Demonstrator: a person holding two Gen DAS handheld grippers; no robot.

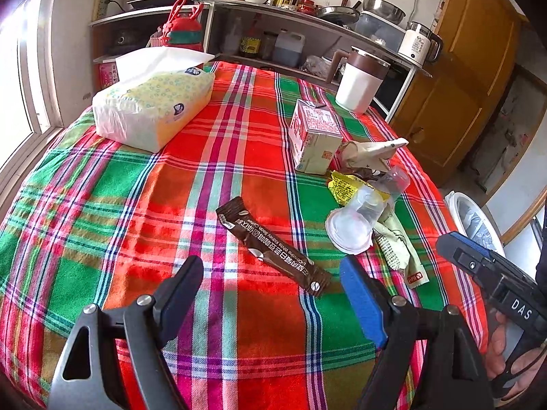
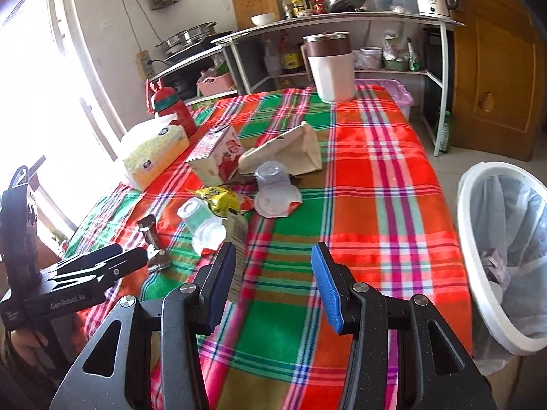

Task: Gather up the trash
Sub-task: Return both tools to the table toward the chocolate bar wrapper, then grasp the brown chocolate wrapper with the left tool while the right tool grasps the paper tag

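Observation:
A brown coffee sachet (image 1: 273, 246) lies flat on the plaid tablecloth (image 1: 239, 130), just ahead of my left gripper (image 1: 273, 270), which stands open and empty. To its right lies a heap of trash: two clear plastic cups (image 1: 355, 225), a yellow wrapper (image 1: 342, 184), a pale green wrapper (image 1: 393, 249), a milk carton (image 1: 314, 136) and a crumpled paper bag (image 1: 369, 153). My right gripper (image 2: 273, 253) hovers open over the cloth with nothing between its pads. The green wrapper (image 2: 237, 235) sits right beside its left finger.
A white bin (image 2: 478, 239) with a plastic liner stands off the table's right side. A tissue pack (image 1: 154, 106), a red bottle (image 2: 171, 106) and a white-and-brown jug (image 2: 331, 68) stand on the table's far part. Shelves with pots and a wooden door lie beyond.

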